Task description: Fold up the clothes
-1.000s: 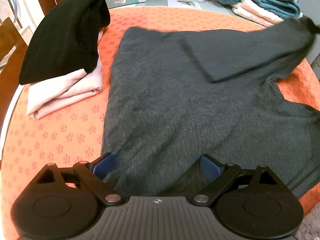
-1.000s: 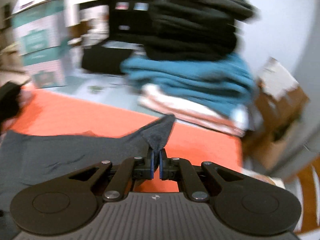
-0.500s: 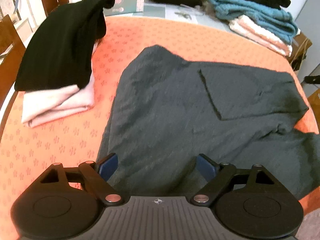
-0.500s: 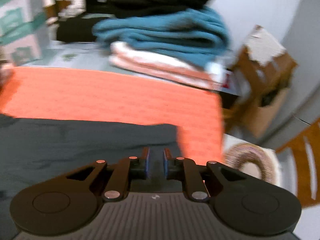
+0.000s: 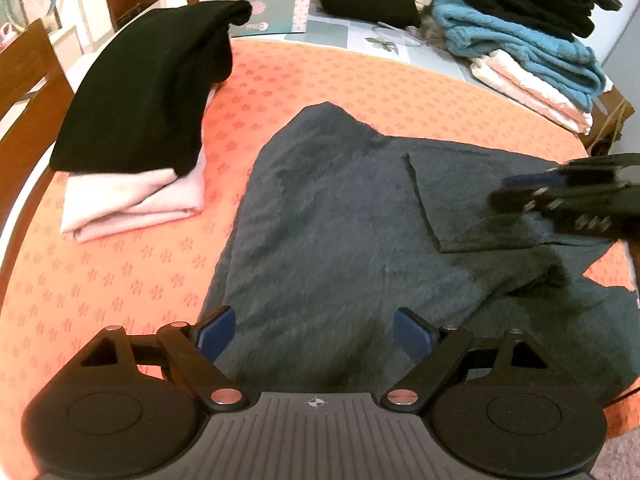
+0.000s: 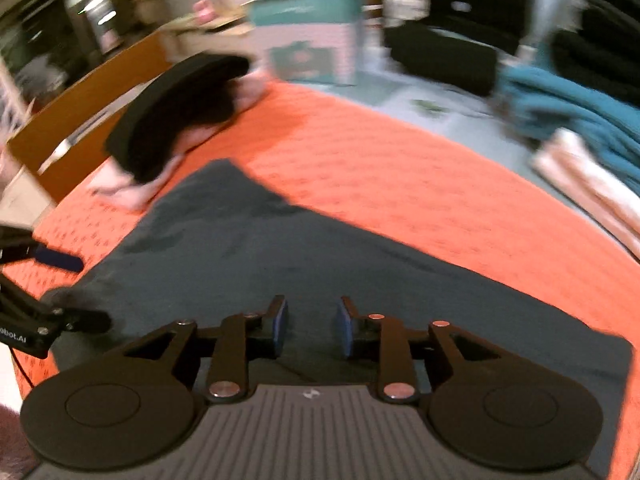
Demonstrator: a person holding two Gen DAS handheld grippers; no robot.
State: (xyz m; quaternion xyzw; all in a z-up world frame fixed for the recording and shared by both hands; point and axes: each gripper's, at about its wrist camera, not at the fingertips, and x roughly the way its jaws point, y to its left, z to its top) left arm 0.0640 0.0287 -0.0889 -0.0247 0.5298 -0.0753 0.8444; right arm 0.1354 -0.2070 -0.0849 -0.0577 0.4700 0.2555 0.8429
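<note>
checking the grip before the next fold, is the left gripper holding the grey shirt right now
No, the left gripper is wide open above the grey shirt, nothing between its fingers.

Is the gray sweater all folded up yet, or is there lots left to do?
Not yet. One sleeve already lies folded across the dark gray sweater on the orange tablecloth. The left gripper and right gripper are both open above it, holding nothing. The other side and body still need folding. A folded black and pink stack sits beside it.

The right wrist view is motion-blurred; background boxes (image 6: 306,20) show no legible print. The right gripper (image 5: 568,196) is blurred and cut off by the left wrist view's right edge. The grey garment (image 5: 360,240) runs under the left gripper (image 5: 314,336) body, hiding its near hem.
</note>
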